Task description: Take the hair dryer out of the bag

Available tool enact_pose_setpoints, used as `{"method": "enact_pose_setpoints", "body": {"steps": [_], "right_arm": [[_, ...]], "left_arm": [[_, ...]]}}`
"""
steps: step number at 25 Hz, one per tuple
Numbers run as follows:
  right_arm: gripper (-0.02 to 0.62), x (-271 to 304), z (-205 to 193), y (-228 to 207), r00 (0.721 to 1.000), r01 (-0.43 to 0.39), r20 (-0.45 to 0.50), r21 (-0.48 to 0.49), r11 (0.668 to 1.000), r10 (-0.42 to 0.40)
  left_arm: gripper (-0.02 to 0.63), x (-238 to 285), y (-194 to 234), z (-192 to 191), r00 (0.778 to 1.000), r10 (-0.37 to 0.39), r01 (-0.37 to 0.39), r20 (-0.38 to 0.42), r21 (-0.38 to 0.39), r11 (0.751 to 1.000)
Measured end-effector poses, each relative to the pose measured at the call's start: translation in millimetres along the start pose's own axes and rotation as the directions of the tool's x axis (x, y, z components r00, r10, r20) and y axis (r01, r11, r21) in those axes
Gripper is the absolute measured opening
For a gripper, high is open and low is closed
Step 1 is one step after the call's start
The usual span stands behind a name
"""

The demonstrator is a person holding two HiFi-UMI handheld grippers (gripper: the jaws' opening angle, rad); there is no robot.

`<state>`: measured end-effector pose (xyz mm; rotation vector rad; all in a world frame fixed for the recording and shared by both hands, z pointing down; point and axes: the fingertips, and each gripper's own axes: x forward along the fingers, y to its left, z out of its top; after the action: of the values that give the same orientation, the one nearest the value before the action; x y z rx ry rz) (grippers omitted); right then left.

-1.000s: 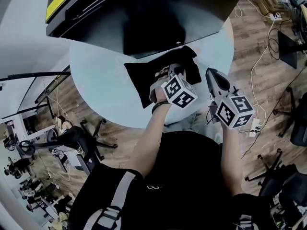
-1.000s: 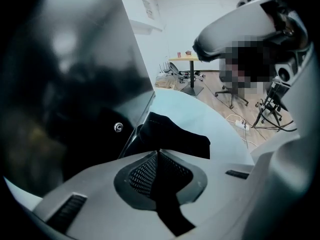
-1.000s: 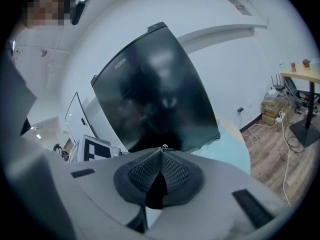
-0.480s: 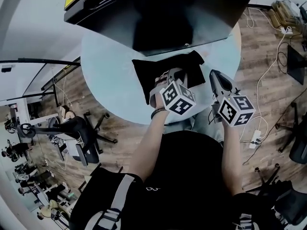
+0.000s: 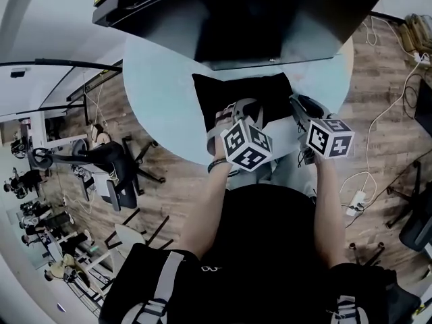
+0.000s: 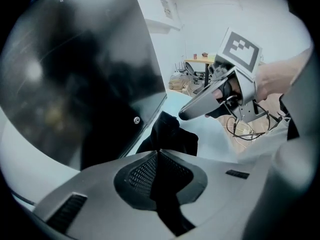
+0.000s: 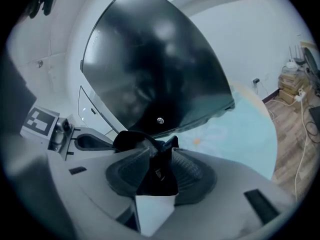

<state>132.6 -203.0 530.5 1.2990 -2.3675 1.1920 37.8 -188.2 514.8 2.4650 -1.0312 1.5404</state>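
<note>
Spotter: Since a second ago the right gripper (image 5: 295,102) has dropped from beside the black bag (image 5: 237,90) onto its right edge, and its jaws have just been opening. In the head view the left gripper (image 5: 236,106) stays on the bag's near edge.

Lead: Any hair dryer showing?

Spotter: None in any view. I judge it's still inside the bag, which lies on the round worktop (image 5: 158,93).

Lead: Left gripper view?

Spotter: Its jaws are closed tight on a fold of the bag's black fabric.

Lead: Right gripper view?

Spotter: Those jaws are partly apart, with dark bag fabric standing in the gap, not yet pinched.

Lead: Then close the right on one layer only, opposite the left's hold, and draw the two apart to spread the opening. Catching both layers would likely keep it shut.

Spotter: Room is tight behind, because the big dark monitor (image 5: 270,19) overhangs the bag's far side. The worktop's rim runs near both grippers and there's bare worktop to the bag's left, so lift up and toward yourself.
</note>
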Motion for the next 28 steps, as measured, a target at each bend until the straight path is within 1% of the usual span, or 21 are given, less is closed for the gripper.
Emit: {"method": "enact_pose_setpoints", "body": {"steps": [3, 6, 8, 12, 15, 19, 22, 25, 28], "right_arm": [[0.146, 9.0, -2.1, -7.6, 0.999, -0.018, -0.029, 0.001, 1.000, 0.018], [0.145, 21.2, -9.6, -12.0, 0.996, -0.038, -0.083, -0.013, 0.999, 0.037], [0.115, 25.1, -16.5, -13.2, 0.992, -0.050, -0.121, -0.035, 0.998, 0.045], [0.087, 32.9, -30.8, -9.2, 0.981, -0.075, -0.184, -0.088, 0.993, 0.058], [0.087, 32.8, -34.5, -2.5, 0.981, -0.084, -0.182, -0.105, 0.991, 0.064], [0.089, 28.7, -41.4, 1.9, 0.980, -0.095, -0.190, -0.163, 0.982, 0.064], [0.089, 27.9, -47.7, 3.1, 0.975, -0.123, -0.202, -0.161, 0.979, 0.089], [0.134, 32.6, -49.2, 11.5, 0.970, -0.165, -0.206, -0.159, 0.973, 0.131], [0.200, 40.1, -50.2, 21.7, 0.957, -0.217, -0.231, -0.165, 0.962, 0.176]], "left_arm": [[0.015, -3.1, -4.1, -2.9, 1.000, -0.007, 0.006, -0.014, -0.022, 1.000], [0.015, -7.1, -3.6, -4.9, 1.000, 0.005, -0.006, -0.021, -0.038, 0.999], [0.015, -9.0, -3.1, -4.0, 1.000, 0.018, -0.019, -0.021, -0.049, 0.999], [0.015, -10.3, -2.4, -4.0, 0.999, 0.035, -0.037, -0.028, -0.055, 0.998], [0.015, -13.3, -0.7, -7.8, 0.998, 0.053, -0.055, -0.034, -0.066, 0.996], [0.015, -13.3, 8.0, -9.5, 0.996, 0.085, -0.087, -0.026, -0.103, 0.991], [0.015, -11.2, 11.0, -8.2, 0.995, 0.097, -0.099, -0.021, -0.125, 0.987], [0.015, -12.4, 10.8, -8.5, 0.996, 0.091, -0.092, -0.016, -0.117, 0.989], [0.015, -13.2, 9.2, -10.6, 0.996, 0.087, -0.088, -0.017, -0.115, 0.989]]}}
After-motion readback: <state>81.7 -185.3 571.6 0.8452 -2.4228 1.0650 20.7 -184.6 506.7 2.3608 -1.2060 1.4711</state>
